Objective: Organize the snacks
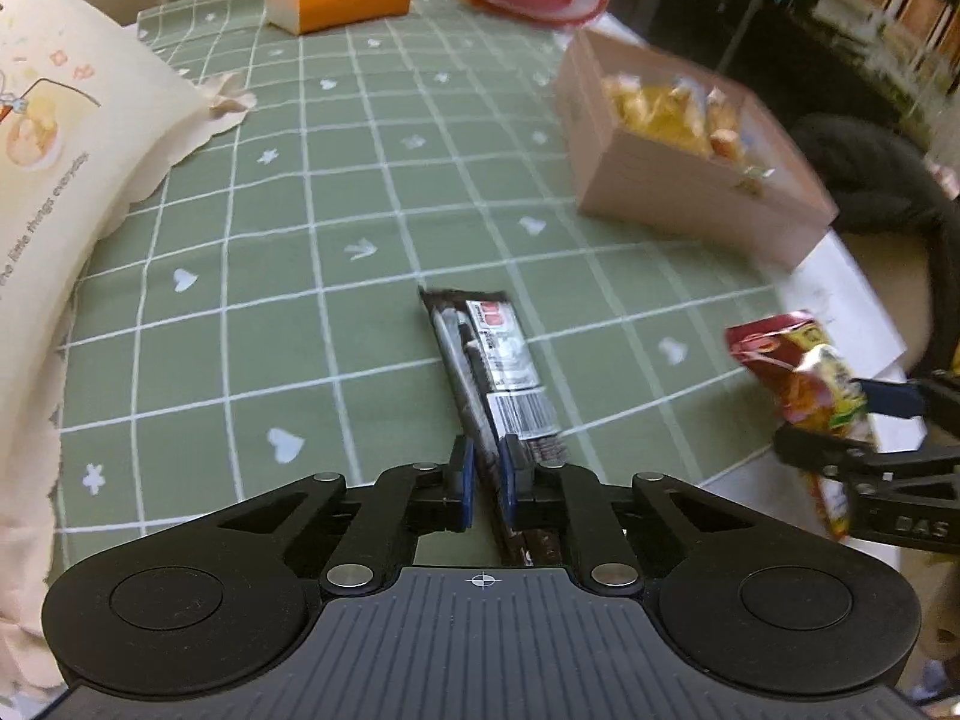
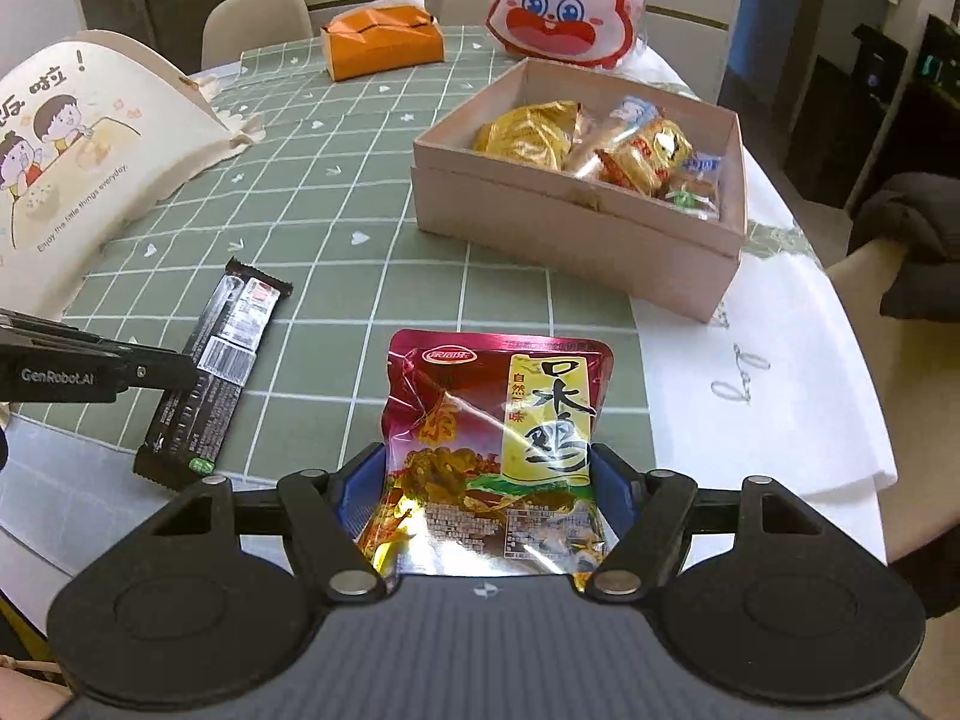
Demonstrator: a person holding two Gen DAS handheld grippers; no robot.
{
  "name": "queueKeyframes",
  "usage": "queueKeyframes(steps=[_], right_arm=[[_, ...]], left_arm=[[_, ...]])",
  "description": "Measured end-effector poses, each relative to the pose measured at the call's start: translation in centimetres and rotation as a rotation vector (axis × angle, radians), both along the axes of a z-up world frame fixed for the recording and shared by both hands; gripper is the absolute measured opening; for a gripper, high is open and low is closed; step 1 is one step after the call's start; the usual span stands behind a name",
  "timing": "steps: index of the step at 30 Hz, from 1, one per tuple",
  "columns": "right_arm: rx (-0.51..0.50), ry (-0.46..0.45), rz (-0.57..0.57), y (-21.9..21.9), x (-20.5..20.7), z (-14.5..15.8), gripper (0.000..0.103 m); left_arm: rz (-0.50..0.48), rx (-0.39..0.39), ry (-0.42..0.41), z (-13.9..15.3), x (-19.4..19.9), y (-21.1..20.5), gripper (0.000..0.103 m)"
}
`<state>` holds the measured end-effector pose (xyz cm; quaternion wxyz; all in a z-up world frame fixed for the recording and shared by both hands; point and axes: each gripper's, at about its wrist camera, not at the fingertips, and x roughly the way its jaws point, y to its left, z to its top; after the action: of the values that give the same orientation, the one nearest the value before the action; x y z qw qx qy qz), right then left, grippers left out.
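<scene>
My left gripper is shut on a black snack bar, gripping its near end; the bar points away over the green checked tablecloth. The bar also shows in the right wrist view, with the left gripper on it. My right gripper is shut on a red and yellow snack pouch, held above the table edge. The pouch shows in the left wrist view. A pink cardboard box holding several wrapped snacks stands ahead of the right gripper, also in the left wrist view.
An orange tissue box and a red and white cartoon bag stand at the far side. A large cream printed bag lies at the left. White cloth covers the table's right edge. Chairs stand beyond.
</scene>
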<state>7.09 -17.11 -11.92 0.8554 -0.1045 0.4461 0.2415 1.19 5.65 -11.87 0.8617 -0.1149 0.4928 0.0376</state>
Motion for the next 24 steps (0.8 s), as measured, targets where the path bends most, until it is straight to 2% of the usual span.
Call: queueKeyframes(steps=[3, 4, 6, 7, 9, 11, 16, 24], right_arm=[[-0.009, -0.001, -0.004, 0.3, -0.2, -0.7, 0.072], [-0.016, 0.004, -0.011, 0.5, -0.2, -1.0, 0.073], [-0.030, 0.036, -0.029, 0.7, 0.2, -1.8, 0.075], [-0.030, 0.068, -0.042, 0.7, 0.5, -2.3, 0.080], [-0.006, 0.100, -0.073, 0.5, 0.9, -2.9, 0.086], [-0.010, 0.091, -0.074, 0.7, 0.8, -3.1, 0.089], [-0.031, 0.062, -0.070, 1.3, 0.5, -3.6, 0.096], [-0.024, 0.034, -0.066, 1.2, 0.2, -3.8, 0.097]], left_arm=[[0.028, -0.072, 0.008, -0.3, 0.2, 1.4, 0.013], [0.038, -0.072, -0.006, 0.0, 0.2, 1.8, 0.013], [0.056, -0.007, -0.035, 1.0, 0.0, 1.8, 0.016], [0.061, 0.017, -0.040, 1.5, 0.1, 1.8, 0.017], [0.060, 0.020, -0.024, 2.1, 0.4, 1.5, 0.018], [0.036, 0.016, 0.007, 2.1, 0.8, 0.7, 0.018], [-0.081, 0.148, 0.057, 0.9, 1.4, -3.1, 0.020], [-0.112, 0.207, 0.059, 0.6, 1.7, -4.7, 0.022]])
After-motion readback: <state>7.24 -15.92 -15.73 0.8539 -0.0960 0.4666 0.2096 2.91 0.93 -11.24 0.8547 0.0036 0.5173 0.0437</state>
